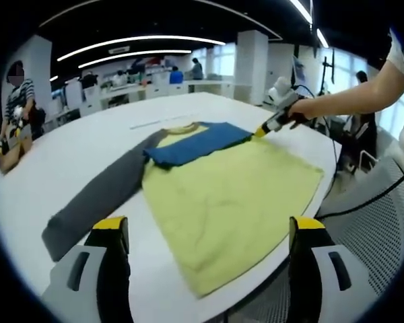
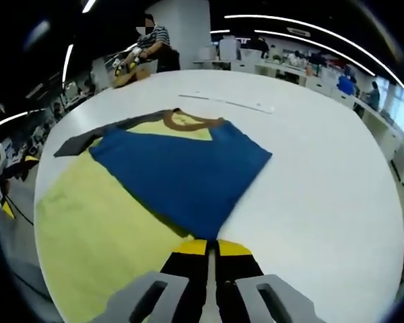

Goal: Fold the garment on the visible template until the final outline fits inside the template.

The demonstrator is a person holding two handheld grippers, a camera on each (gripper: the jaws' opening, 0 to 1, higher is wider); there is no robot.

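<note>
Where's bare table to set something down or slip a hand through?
Free: the wide white table beside the blue sleeve, out to the thin strip; also beyond the grey sleeve. Crowded: the yellow shirt covers the near edge, and the right gripper is at the blue fold.

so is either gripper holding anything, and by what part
The right gripper is shut on the blue sleeve, pinching its end. The left gripper is open, holding nothing.

white table [image 1: 209,111] | person in striped shirt [image 2: 151,39] | distant desks [image 1: 128,87]
</note>
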